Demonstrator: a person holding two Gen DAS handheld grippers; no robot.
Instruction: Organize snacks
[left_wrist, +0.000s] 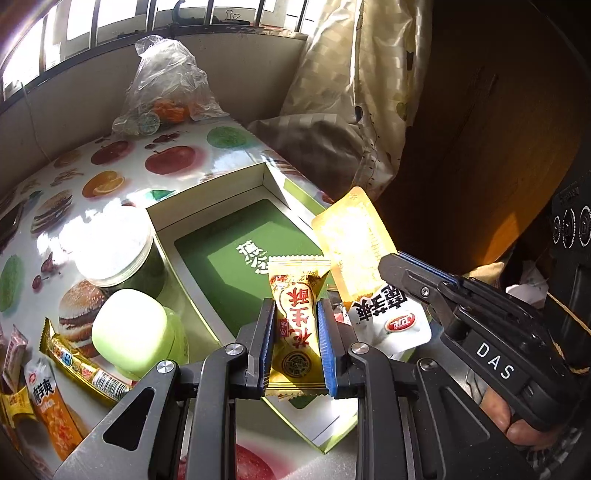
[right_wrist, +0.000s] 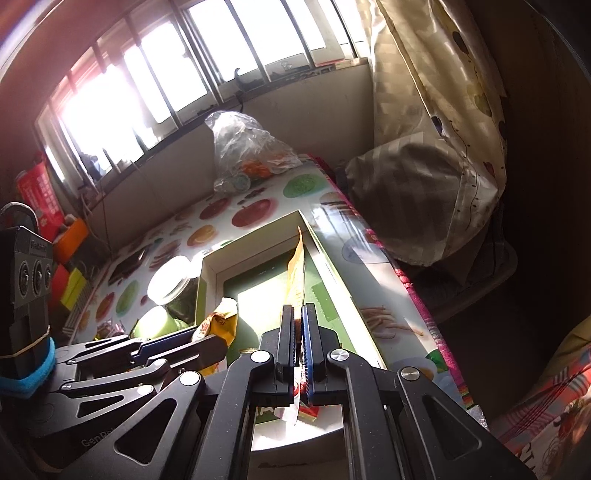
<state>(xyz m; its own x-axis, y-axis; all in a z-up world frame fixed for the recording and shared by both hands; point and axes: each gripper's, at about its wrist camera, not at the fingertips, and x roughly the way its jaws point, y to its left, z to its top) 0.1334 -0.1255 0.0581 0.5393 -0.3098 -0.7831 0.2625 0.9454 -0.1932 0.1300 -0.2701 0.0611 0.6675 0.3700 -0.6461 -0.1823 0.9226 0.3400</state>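
Note:
My left gripper (left_wrist: 295, 314) is shut on a yellow peanut-candy packet (left_wrist: 295, 325) and holds it over the near end of an open green-lined box (left_wrist: 236, 236). My right gripper (left_wrist: 391, 264) is shut on a flat orange-and-white snack sachet (left_wrist: 354, 236) and holds it upright above the box's right side. In the right wrist view that sachet (right_wrist: 296, 275) shows edge-on between the closed fingers (right_wrist: 299, 325), with the box (right_wrist: 258, 254) below it. The left gripper (right_wrist: 207, 345) with the yellow packet (right_wrist: 218, 325) shows at the lower left.
Several loose snack packets (left_wrist: 55, 369) lie at the table's left front. A pale green container (left_wrist: 129, 328) and a white-lidded jar (left_wrist: 114, 247) stand left of the box. A clear plastic bag (left_wrist: 166, 85) sits at the far edge. A curtain (left_wrist: 351, 92) hangs right.

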